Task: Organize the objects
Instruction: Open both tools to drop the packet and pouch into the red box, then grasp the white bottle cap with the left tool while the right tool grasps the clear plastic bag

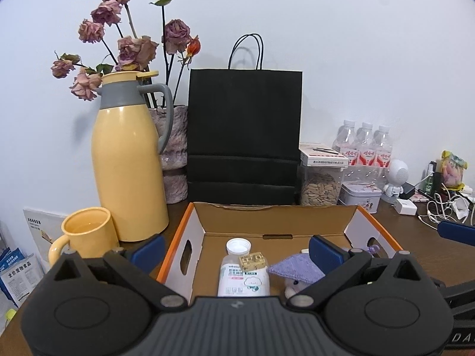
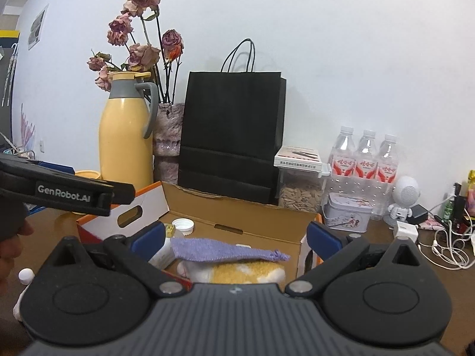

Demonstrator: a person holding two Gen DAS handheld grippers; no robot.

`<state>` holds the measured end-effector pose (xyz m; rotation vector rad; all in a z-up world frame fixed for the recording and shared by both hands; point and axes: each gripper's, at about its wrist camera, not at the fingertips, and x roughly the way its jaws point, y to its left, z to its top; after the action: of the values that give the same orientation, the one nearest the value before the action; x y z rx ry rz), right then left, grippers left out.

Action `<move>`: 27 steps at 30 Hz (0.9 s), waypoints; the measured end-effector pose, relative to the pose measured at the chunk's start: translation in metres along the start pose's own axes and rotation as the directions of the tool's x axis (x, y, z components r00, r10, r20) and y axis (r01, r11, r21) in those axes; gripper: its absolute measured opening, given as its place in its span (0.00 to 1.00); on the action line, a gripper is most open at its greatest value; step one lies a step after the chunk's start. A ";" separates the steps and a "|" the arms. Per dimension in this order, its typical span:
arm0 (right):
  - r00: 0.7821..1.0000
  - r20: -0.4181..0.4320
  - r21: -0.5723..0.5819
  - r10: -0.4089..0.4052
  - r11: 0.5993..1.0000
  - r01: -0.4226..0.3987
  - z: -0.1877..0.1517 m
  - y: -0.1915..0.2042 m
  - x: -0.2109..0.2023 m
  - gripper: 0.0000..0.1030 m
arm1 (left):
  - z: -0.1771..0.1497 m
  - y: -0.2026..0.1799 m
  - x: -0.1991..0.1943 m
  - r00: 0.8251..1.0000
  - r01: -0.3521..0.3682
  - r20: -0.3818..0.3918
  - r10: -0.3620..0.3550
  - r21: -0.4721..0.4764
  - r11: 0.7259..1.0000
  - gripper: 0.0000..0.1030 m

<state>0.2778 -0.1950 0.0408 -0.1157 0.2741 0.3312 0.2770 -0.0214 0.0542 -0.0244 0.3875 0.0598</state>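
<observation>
Left gripper (image 1: 236, 250): fingers apart, empty, above the cardboard box (image 1: 276, 222).
Right gripper (image 2: 236, 237): fingers apart, empty.
Contents: white bottle (image 1: 242, 279), plush toy (image 2: 237, 271) inside the box.
Method: judged best to withdraw straight up, clear of the walls.

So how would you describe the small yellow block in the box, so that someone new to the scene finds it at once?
Start at the tall black paper bag by the wall; the open cardboard box sits just in front of it. Inside, a white bottle lies flat, and the small block rests on it near the cap. It is the only yellowish cube there, printed with dark marks, unlike the purple knit plush beside it.
</observation>
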 end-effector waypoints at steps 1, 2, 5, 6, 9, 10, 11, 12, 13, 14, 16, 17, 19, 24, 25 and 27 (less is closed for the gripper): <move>1.000 0.001 0.003 -0.003 1.000 0.003 -0.002 0.000 -0.004 1.00 | -0.003 0.001 -0.004 1.000 0.001 0.002 -0.001 -0.003 1.000 1.00; 1.000 0.002 0.005 -0.006 1.000 0.006 -0.003 0.000 -0.008 1.00 | -0.005 0.002 -0.007 1.000 0.001 0.004 -0.001 -0.006 1.000 1.00; 1.000 0.006 0.014 -0.014 1.000 0.014 -0.008 0.001 -0.018 1.00 | -0.010 0.007 -0.017 1.000 0.005 0.002 -0.005 -0.014 1.000 1.00; 1.000 0.005 0.018 -0.015 1.000 0.015 -0.010 0.001 -0.022 1.00 | -0.012 0.009 -0.020 1.000 0.006 0.003 -0.006 -0.015 1.000 1.00; 1.000 -0.001 0.027 -0.018 0.999 0.018 -0.017 0.002 -0.032 1.00 | -0.017 0.014 -0.030 1.000 0.003 0.003 -0.003 -0.015 1.000 1.00; 1.000 -0.005 0.030 -0.020 0.999 0.020 -0.020 0.002 -0.035 1.00 | -0.019 0.016 -0.034 1.000 0.003 0.003 -0.003 -0.012 1.000 1.00; 1.000 -0.008 0.032 -0.021 0.999 0.022 -0.022 0.003 -0.038 1.00 | -0.022 0.018 -0.037 1.000 0.002 0.003 -0.002 -0.009 1.000 1.00; 1.000 -0.012 0.035 -0.023 0.999 0.023 -0.025 0.003 -0.041 1.00 | -0.024 0.019 -0.040 1.000 -0.002 0.001 0.002 -0.005 1.000 1.00; 1.000 -0.016 0.037 -0.024 0.999 0.025 -0.027 0.004 -0.044 1.00 | -0.027 0.021 -0.042 1.000 -0.006 -0.001 0.006 -0.001 1.000 1.00; 0.999 -0.020 0.040 -0.027 0.999 0.027 -0.030 0.004 -0.047 1.00 | -0.029 0.023 -0.045 1.000 -0.010 -0.003 0.010 0.002 1.000 1.00; 0.999 -0.030 0.045 -0.030 0.998 0.032 -0.036 0.005 -0.053 1.00 | -0.034 0.028 -0.050 1.000 -0.019 -0.010 0.019 0.000 1.000 1.00; 0.999 -0.036 0.047 -0.031 0.998 0.033 -0.039 0.005 -0.055 1.00 | -0.037 0.030 -0.052 1.000 -0.021 -0.014 0.021 -0.002 1.000 1.00; 0.998 -0.052 0.050 -0.036 0.998 0.038 -0.046 0.006 -0.060 1.00 | -0.042 0.036 -0.057 0.999 -0.032 -0.024 0.032 -0.006 0.999 1.00; 0.994 -0.095 0.060 -0.047 0.997 0.053 -0.062 0.007 -0.072 1.00 | -0.057 0.052 -0.069 0.997 -0.053 -0.050 0.052 -0.006 0.999 1.00; 0.994 -0.102 0.058 -0.047 0.997 0.053 -0.065 0.008 -0.074 1.00 | -0.061 0.056 -0.073 0.997 -0.057 -0.053 0.056 -0.006 0.998 1.00; 0.993 -0.113 0.053 -0.045 0.997 0.051 -0.070 0.011 -0.079 1.00 | -0.067 0.062 -0.078 0.996 -0.067 -0.062 0.066 -0.006 0.998 1.00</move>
<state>0.1847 -0.2200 -0.0044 -0.0856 0.3905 0.2696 0.1753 0.0341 0.0210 -0.0208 0.4497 0.1267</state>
